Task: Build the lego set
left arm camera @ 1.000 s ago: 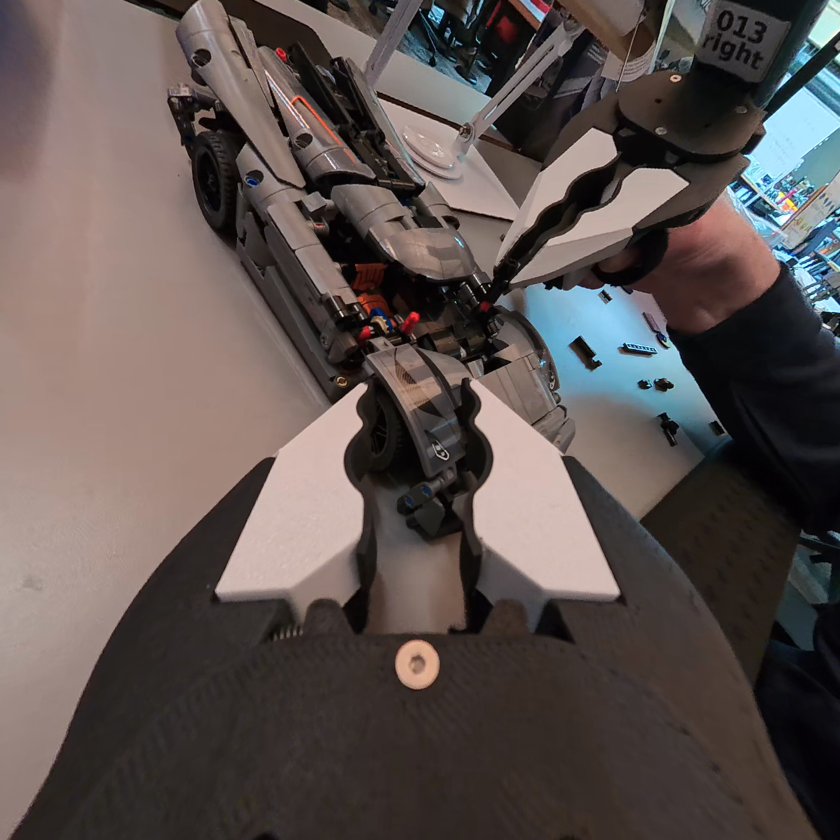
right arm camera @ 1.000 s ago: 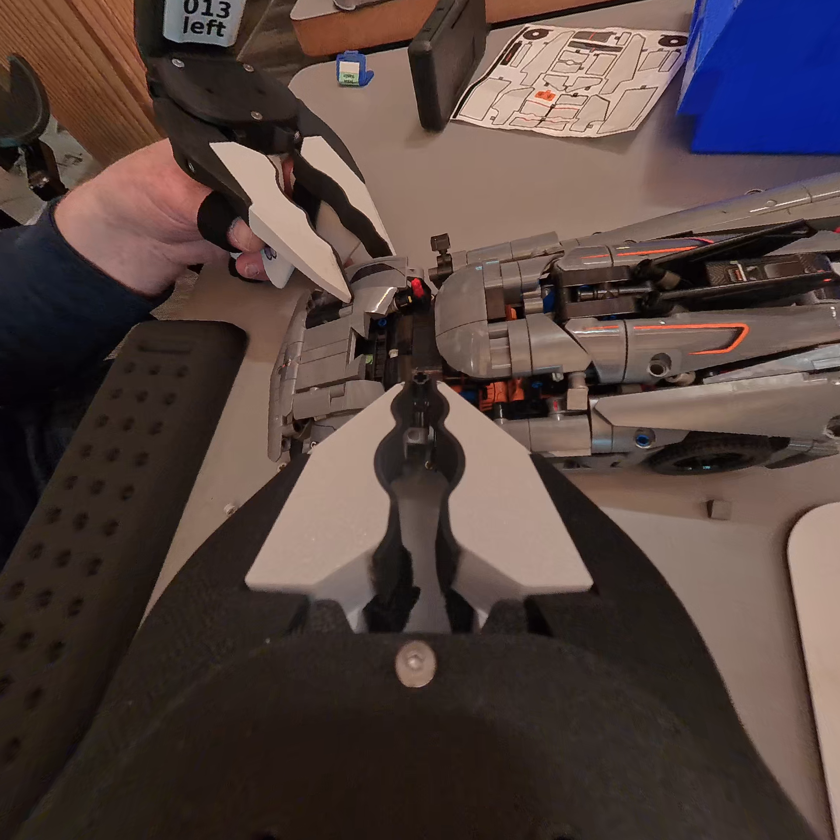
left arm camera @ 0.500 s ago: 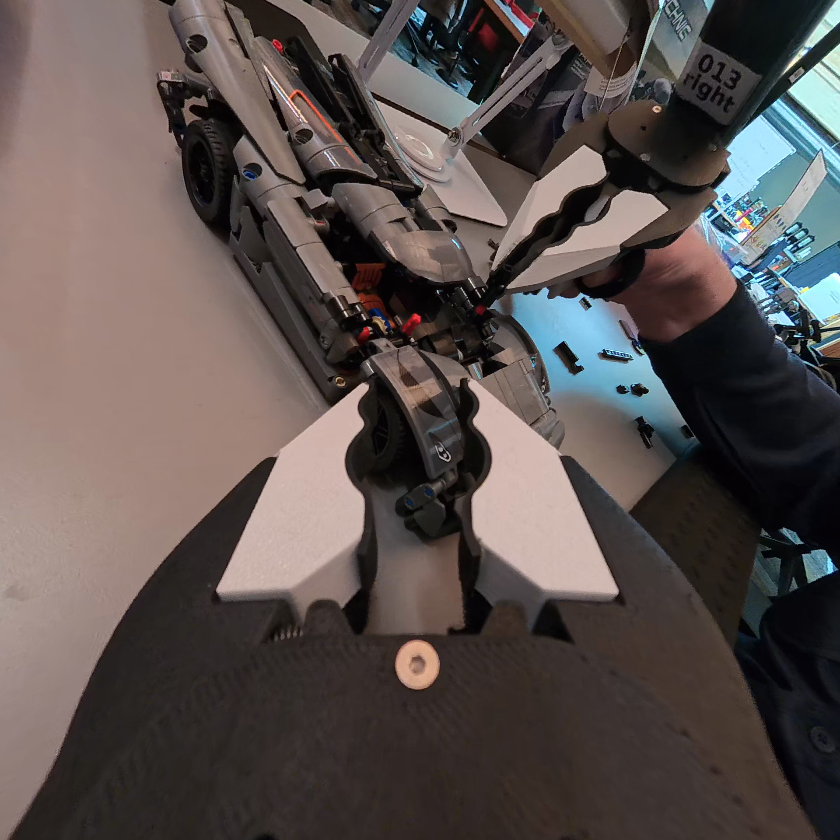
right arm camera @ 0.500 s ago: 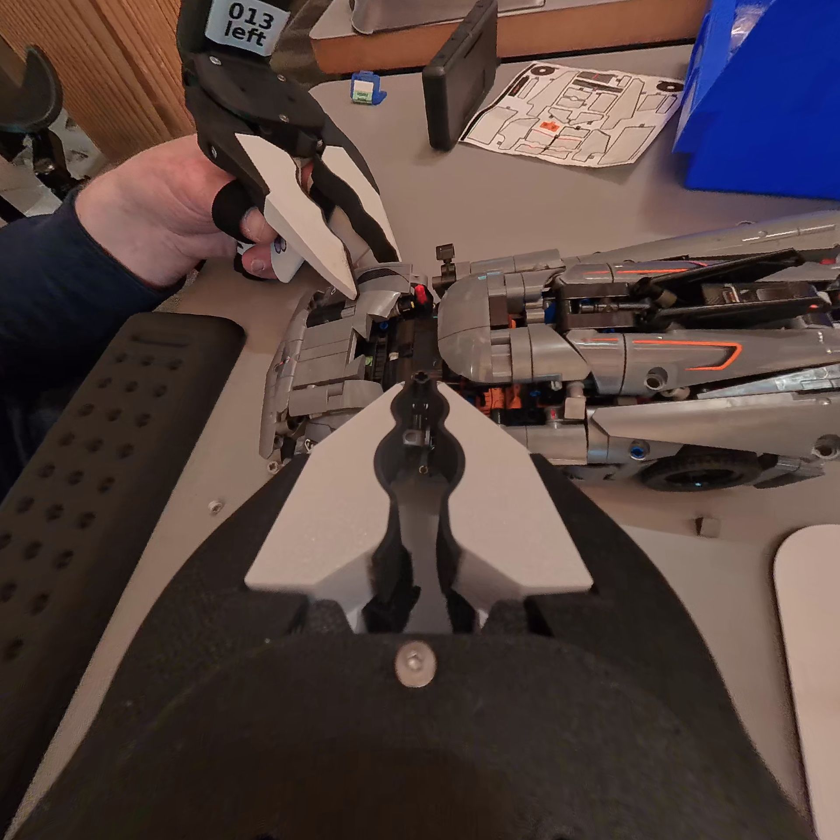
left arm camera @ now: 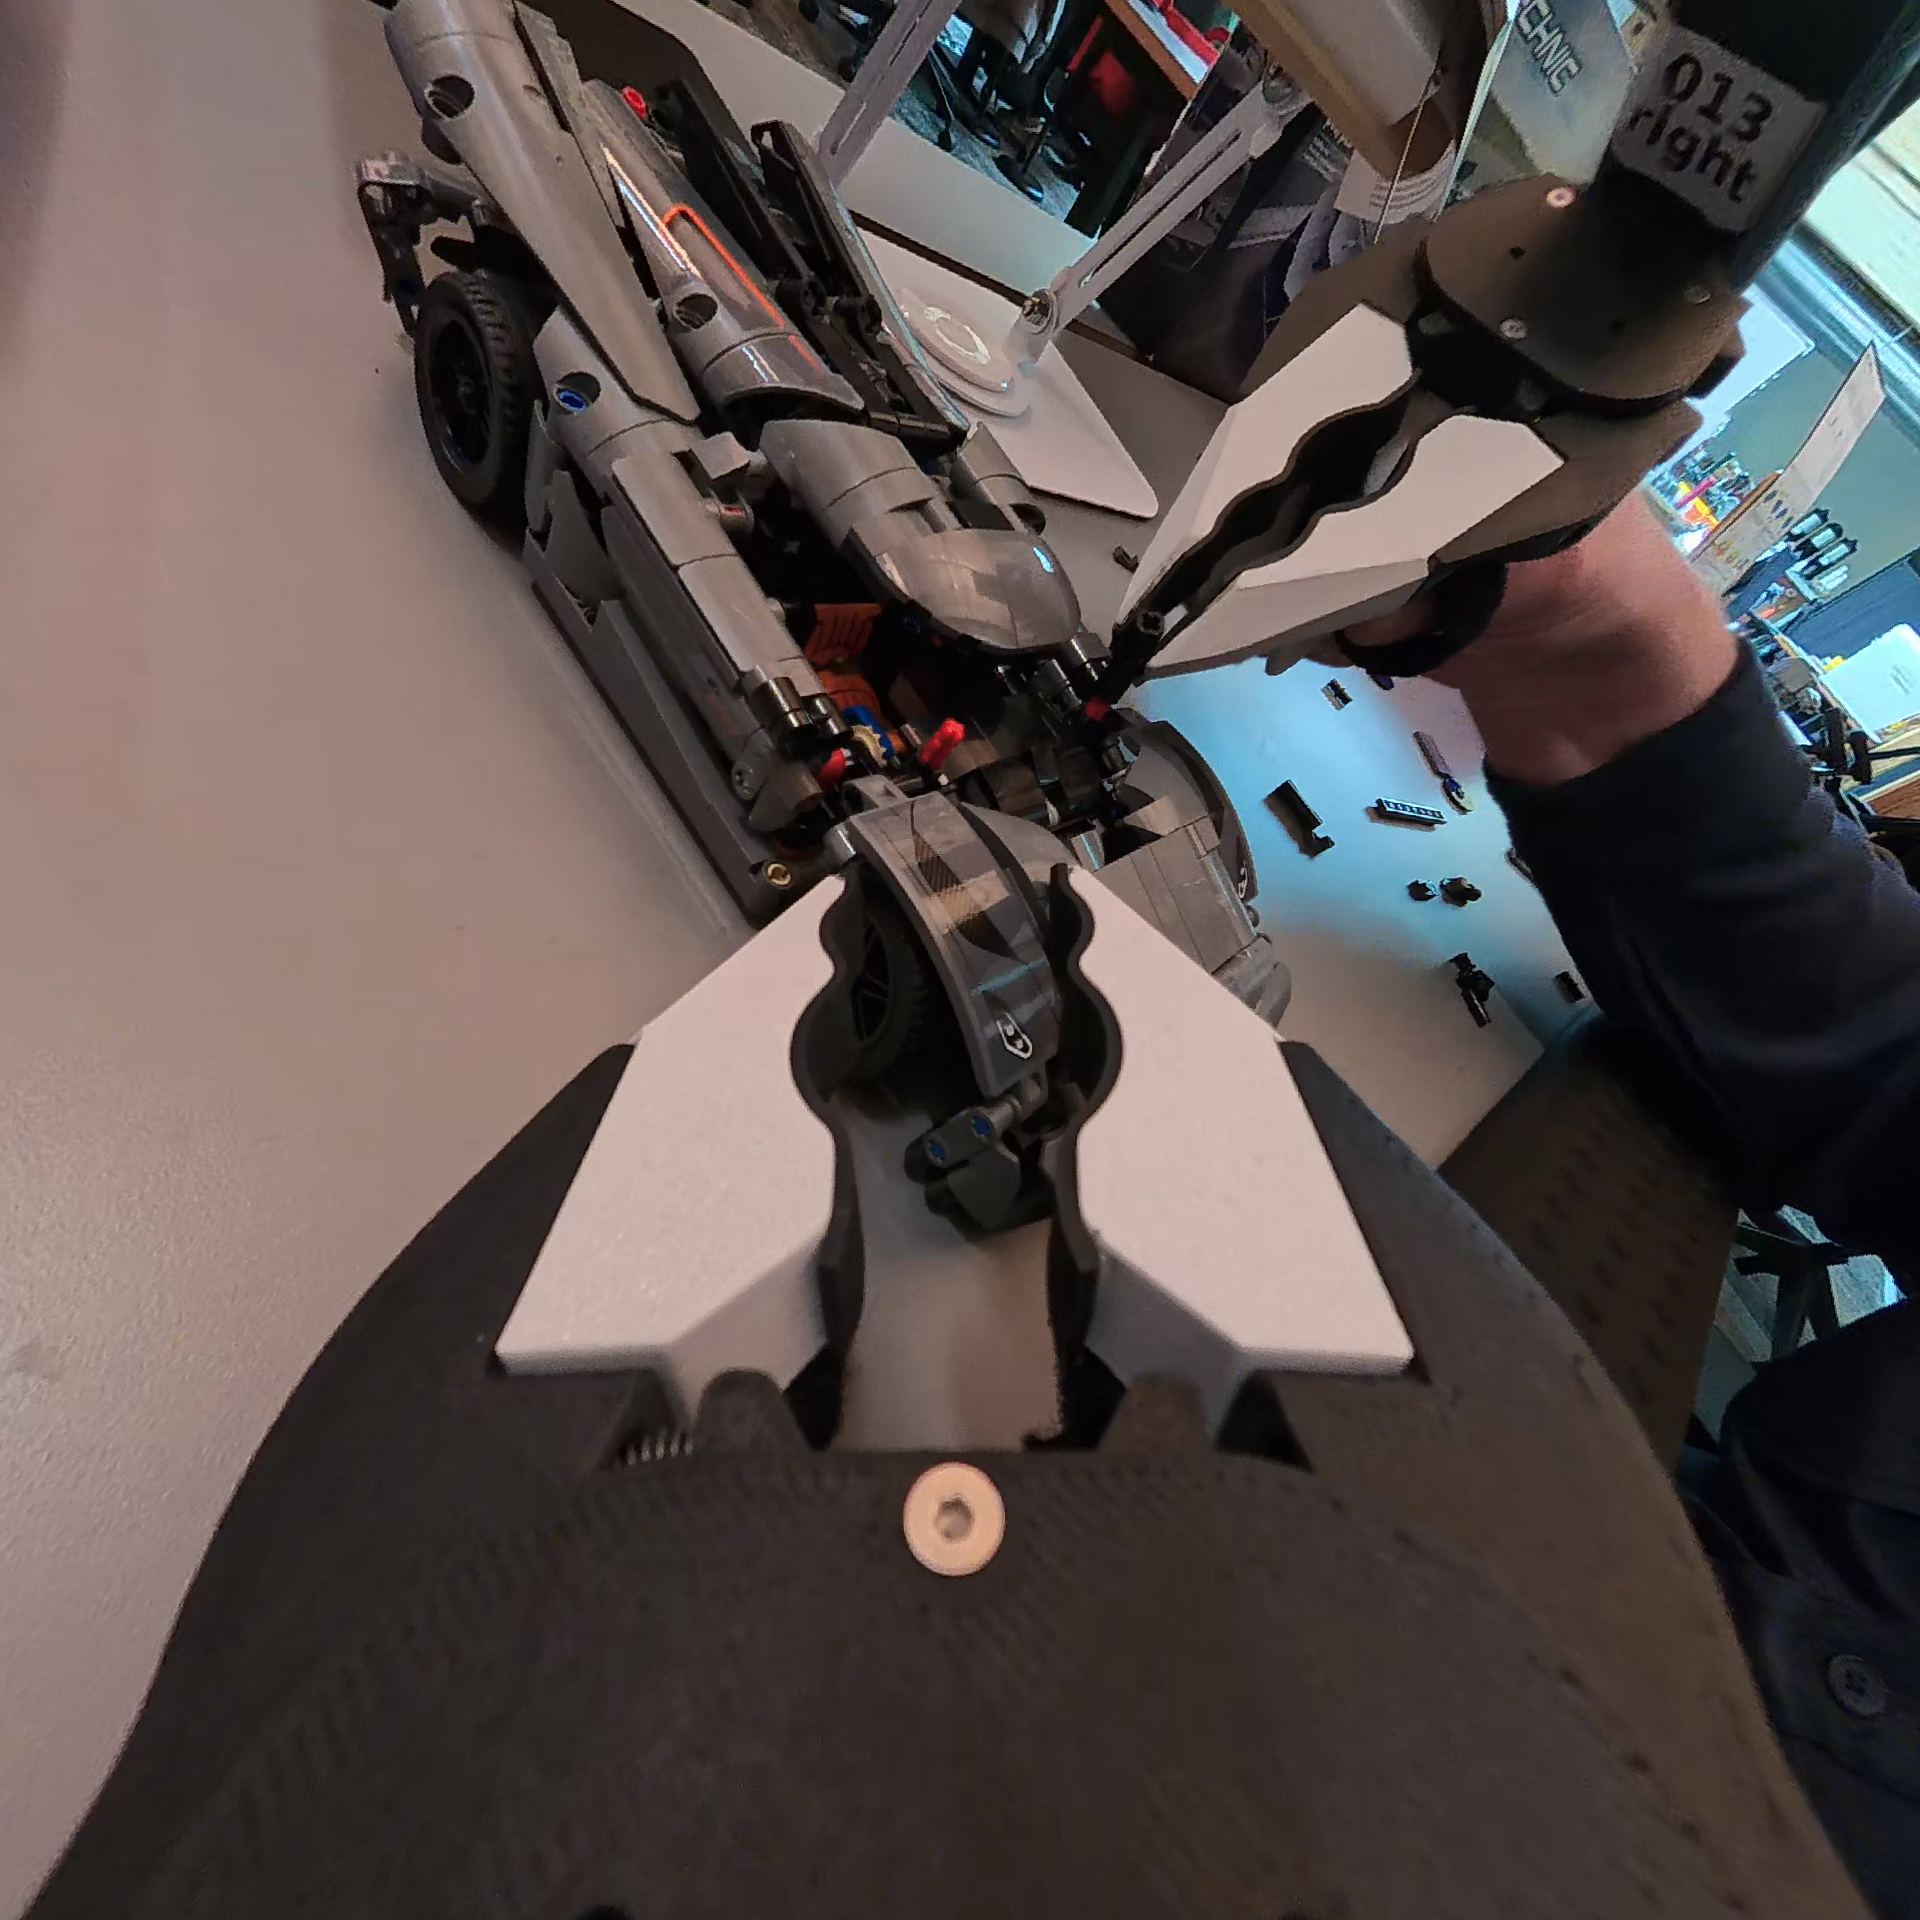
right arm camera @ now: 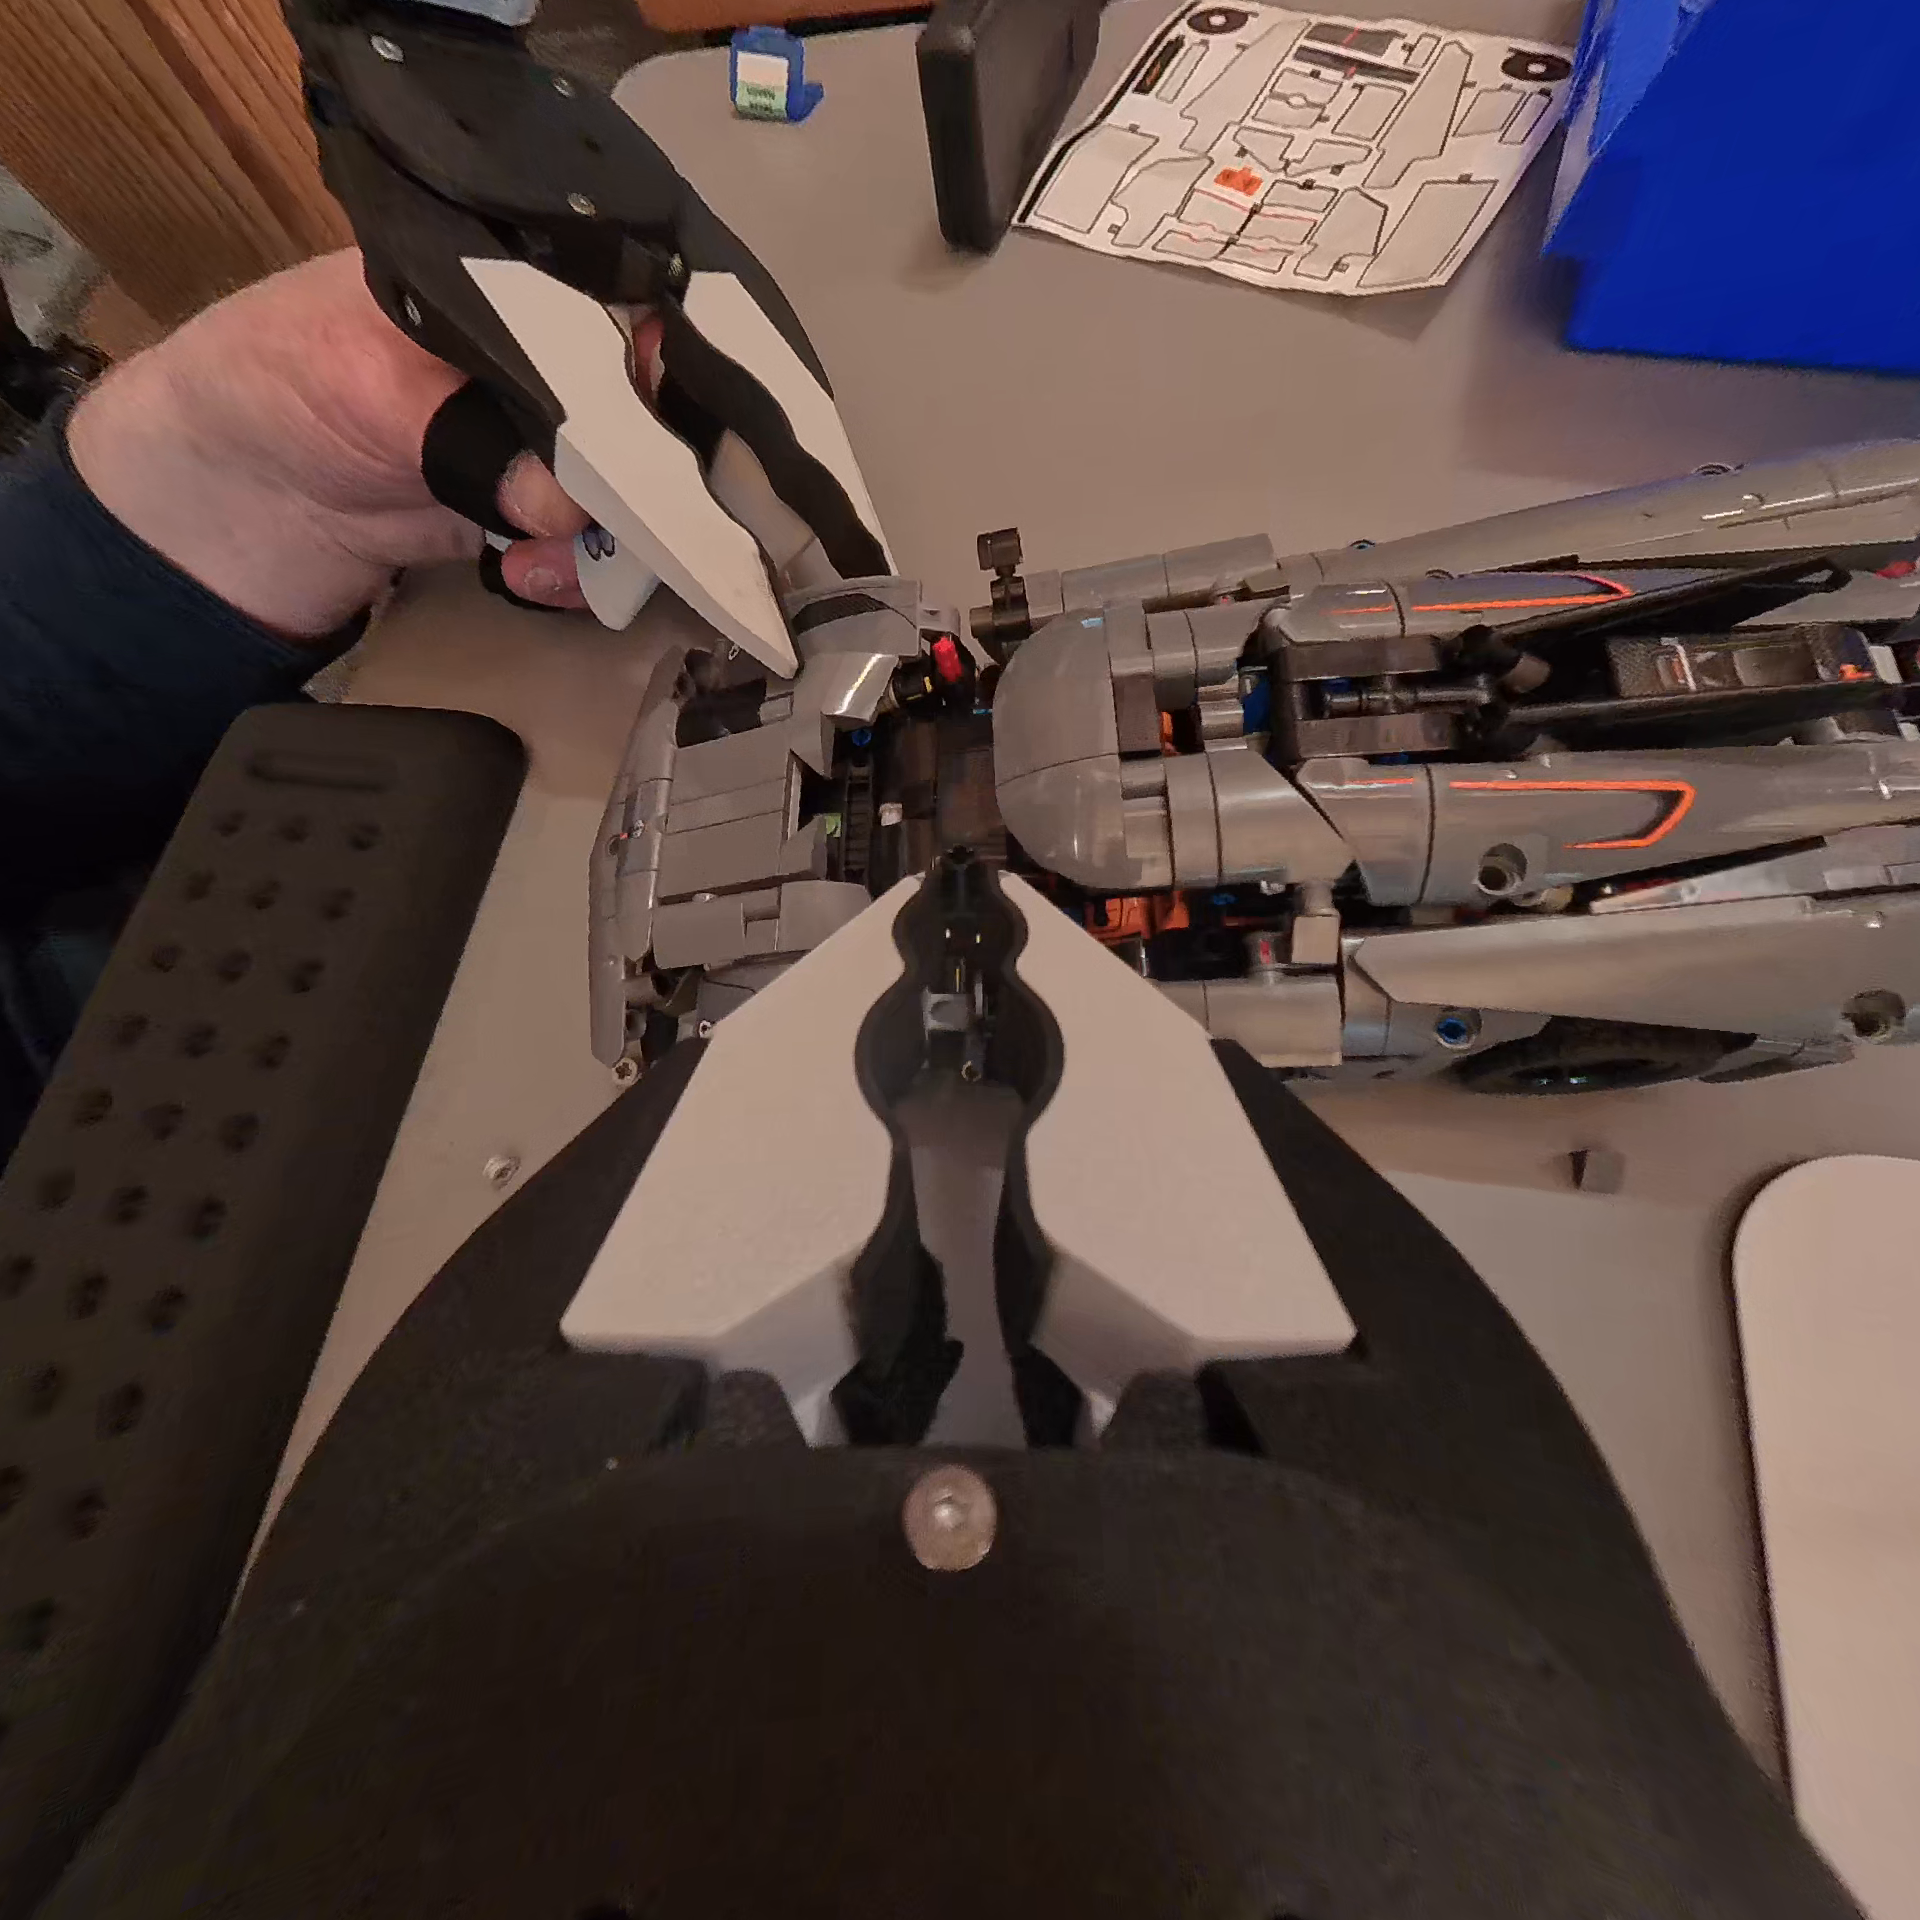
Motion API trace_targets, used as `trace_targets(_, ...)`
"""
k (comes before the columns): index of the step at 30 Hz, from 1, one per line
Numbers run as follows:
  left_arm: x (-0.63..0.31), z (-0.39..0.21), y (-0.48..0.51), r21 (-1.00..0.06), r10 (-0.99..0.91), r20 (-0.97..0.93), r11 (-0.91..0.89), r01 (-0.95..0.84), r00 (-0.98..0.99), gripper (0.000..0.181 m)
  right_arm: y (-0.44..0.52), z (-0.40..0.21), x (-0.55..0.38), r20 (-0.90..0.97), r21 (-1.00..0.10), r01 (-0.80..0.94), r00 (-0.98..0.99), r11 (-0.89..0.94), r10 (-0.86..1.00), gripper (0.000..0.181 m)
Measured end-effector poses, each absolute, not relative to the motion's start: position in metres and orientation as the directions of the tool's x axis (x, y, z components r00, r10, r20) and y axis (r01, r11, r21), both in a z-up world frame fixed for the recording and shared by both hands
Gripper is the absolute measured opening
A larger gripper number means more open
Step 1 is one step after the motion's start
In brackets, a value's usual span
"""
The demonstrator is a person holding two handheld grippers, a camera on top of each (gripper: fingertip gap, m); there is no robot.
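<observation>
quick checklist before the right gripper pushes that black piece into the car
1. left gripper braces the car's grey wheel arch: ok.
2. right gripper has the thin black piece pinched: ok.
3. Piece tip reaches the gap by the cockpit canopy: ok.
4. Piece seated in its hole: cannot tell, hidden.
5. lego car flat on the table: ok.

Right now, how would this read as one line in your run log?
left gripper: shut on grey wheel-arch panel | right gripper: shut on thin black pin, at grey lego car cockpit front
</observation>
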State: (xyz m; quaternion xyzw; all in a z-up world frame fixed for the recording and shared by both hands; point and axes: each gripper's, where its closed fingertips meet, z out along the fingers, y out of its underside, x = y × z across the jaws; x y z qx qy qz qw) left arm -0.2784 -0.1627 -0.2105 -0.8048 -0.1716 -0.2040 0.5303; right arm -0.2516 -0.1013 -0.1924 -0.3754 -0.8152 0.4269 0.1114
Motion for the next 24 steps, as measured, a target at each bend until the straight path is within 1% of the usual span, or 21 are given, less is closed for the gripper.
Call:
trace_targets(5, -0.2785, -0.2107, -0.1627, -0.785, 0.062, 0.507, -0.379, 0.49, 0.86, 0.032, -0.102, -0.1936, -0.2519, -0.142, -0.739, 0.558, -0.676, 0.377, 0.723, 0.004)
trace_targets(13, -0.2787, -0.2108, -0.163, -0.786, 0.065, 0.504, -0.378, 0.489, 0.861, 0.032, -0.1021, -0.195, -0.252, -0.149, -0.738, 0.564, -0.672, 0.371, 0.725, 0.003)
trace_targets(24, -0.2781, -0.2104, -0.1632, -0.78, 0.055, 0.521, -0.376, 0.501, 0.852, 0.032, -0.1017, -0.1948, -0.2476, -0.192, -0.785, 0.529, -0.701, 0.321, 0.687, 0.004)
